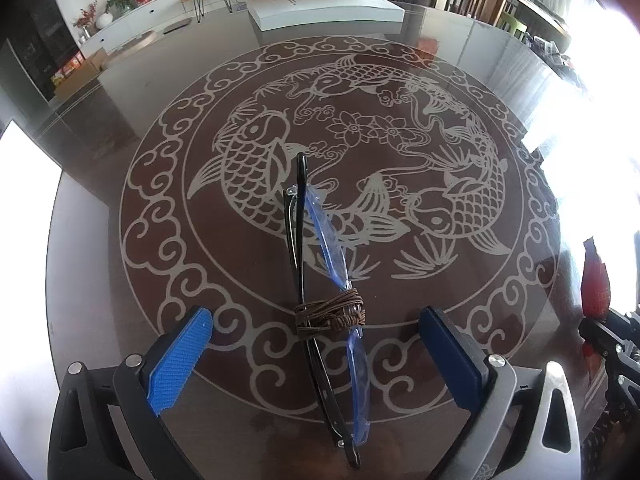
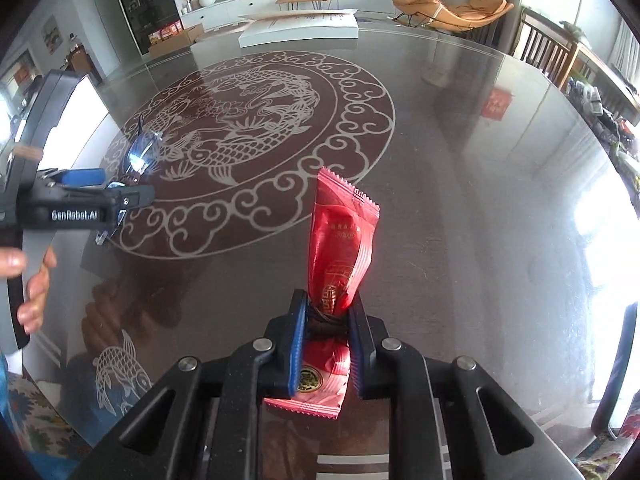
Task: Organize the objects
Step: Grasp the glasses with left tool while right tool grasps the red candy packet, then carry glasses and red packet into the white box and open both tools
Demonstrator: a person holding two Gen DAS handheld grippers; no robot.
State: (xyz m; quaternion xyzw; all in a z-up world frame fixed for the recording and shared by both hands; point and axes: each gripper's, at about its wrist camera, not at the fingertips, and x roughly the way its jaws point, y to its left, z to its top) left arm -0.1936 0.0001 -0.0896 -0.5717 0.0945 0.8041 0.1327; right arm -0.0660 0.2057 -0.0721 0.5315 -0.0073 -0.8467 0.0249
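Right claw (image 2: 326,344) is clamped on a crinkly red foil snack packet (image 2: 342,256) wrapped in brown cord. Left claw (image 1: 316,354) gapes around folded black glasses (image 1: 302,240), cord-bound, lying on the glossy desk's (image 1: 480,64) koi medallion (image 1: 360,140).

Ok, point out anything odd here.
The folded glasses lying on the glass table have a brown cord wound around them. The red packet, clamped in the right gripper, is tied likewise.
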